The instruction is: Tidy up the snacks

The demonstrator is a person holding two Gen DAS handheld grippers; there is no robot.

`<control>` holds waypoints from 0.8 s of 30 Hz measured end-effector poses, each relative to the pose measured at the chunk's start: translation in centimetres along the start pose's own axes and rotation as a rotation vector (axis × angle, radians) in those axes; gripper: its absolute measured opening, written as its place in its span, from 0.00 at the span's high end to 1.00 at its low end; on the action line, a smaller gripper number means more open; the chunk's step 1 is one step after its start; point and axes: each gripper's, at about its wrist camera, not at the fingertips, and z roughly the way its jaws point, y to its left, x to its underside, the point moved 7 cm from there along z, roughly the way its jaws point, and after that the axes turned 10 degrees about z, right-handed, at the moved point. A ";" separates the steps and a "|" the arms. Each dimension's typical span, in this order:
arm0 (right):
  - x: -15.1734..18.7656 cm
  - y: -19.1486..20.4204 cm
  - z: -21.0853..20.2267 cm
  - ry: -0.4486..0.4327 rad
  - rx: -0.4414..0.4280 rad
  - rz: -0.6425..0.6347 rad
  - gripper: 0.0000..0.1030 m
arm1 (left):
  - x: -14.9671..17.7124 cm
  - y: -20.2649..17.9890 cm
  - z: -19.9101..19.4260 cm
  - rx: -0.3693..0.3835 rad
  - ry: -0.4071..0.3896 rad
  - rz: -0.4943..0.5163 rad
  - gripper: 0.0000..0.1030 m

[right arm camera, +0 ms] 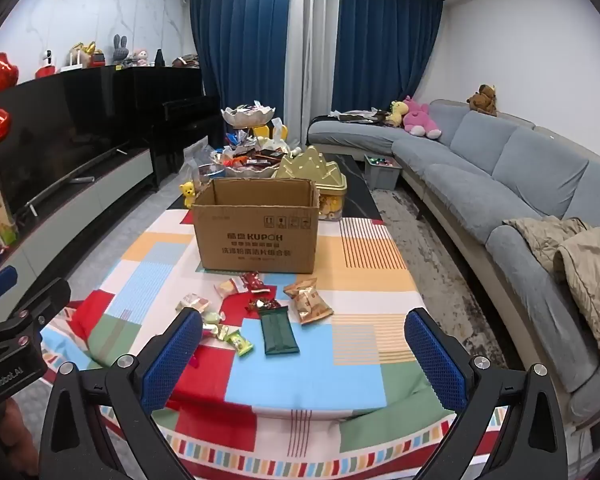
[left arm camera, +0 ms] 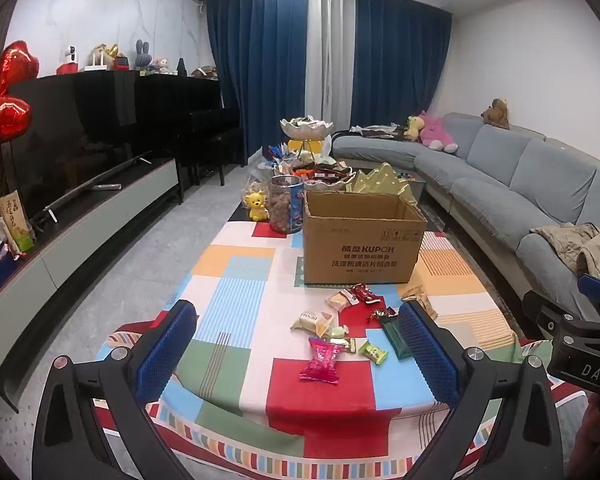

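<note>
While both tools hover over the near edge of the table (right arm camera: 372, 280), left gripper (left arm camera: 300, 344) and right gripper (right arm camera: 304, 344) stand spread wide, holding nothing. Snacks (right arm camera: 276, 332) lie loose mid-table, just before the cardboard box (right arm camera: 256, 236), whose top is open.
</note>
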 end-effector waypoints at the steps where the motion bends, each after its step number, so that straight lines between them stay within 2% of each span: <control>1: 0.0 0.0 0.0 0.003 0.005 -0.006 0.01 | 0.0 0.0 0.0 0.001 0.000 -0.001 0.00; 24: -0.1 -0.1 -0.2 -0.011 0.015 -0.019 0.01 | 0.1 0.0 0.0 0.009 0.002 -0.012 0.00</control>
